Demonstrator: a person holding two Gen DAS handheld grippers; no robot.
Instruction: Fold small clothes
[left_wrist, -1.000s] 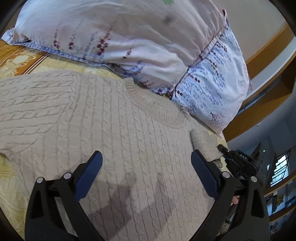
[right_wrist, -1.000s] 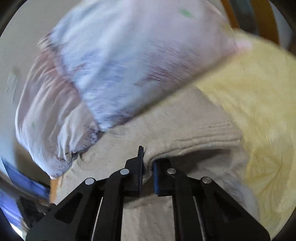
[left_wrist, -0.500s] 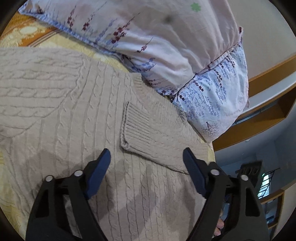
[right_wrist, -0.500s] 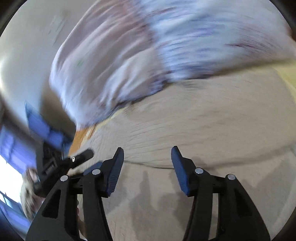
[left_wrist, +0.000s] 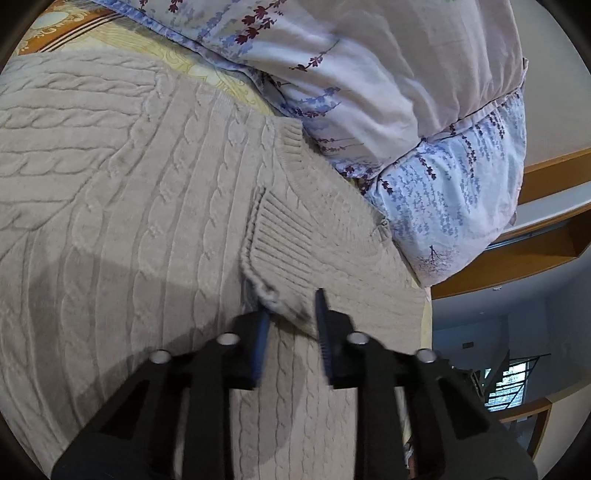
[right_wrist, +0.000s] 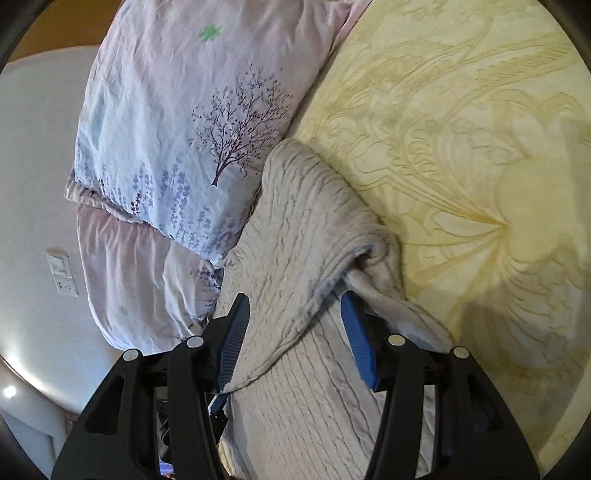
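One bed (right_wrist: 480, 147), yellow cover w/ swirl pattern, fills the R-wrist view from 12 to 4 o'clock; in the L-wrist view only a strip shows at 11 o'clock.

Two pillows (left_wrist: 369, 66), floral print, stacked at the head of the bed: L-wrist view 12–3 o'clock, R-wrist view 9–12 o'clock. One has a tree motif.

One sweater (left_wrist: 110, 203), beige cable knit, lies flat on the bed, collar touching the lower pillow. In the L-wrist view it covers centre to 9 o'clock and down to 6. One sleeve (left_wrist: 295, 258) is folded across the chest, its ribbed cuff at centre. In the R-wrist view the sweater (right_wrist: 295, 369) runs from centre to 6 o'clock, w/ a bunched fold at approx 2 o'clock from the gripper.

Two grippers, each black w/ blue pads.

L gripper (left_wrist: 291, 328), 6 o'clock: its jaws have just been closing, now narrow, w/ the cuff edge between the pads. The cuff looks pinched and slightly raised; pads appear to press on it.

R gripper (right_wrist: 295, 343), 6 o'clock: jaws have just been opening, now about half spread. A raised fold of knit lies between the fingers (right_wrist: 232, 343) but the pads don't squeeze it; nothing held.

One wall switch plate (right_wrist: 62, 273) at 9 o'clock in the R-wrist view.
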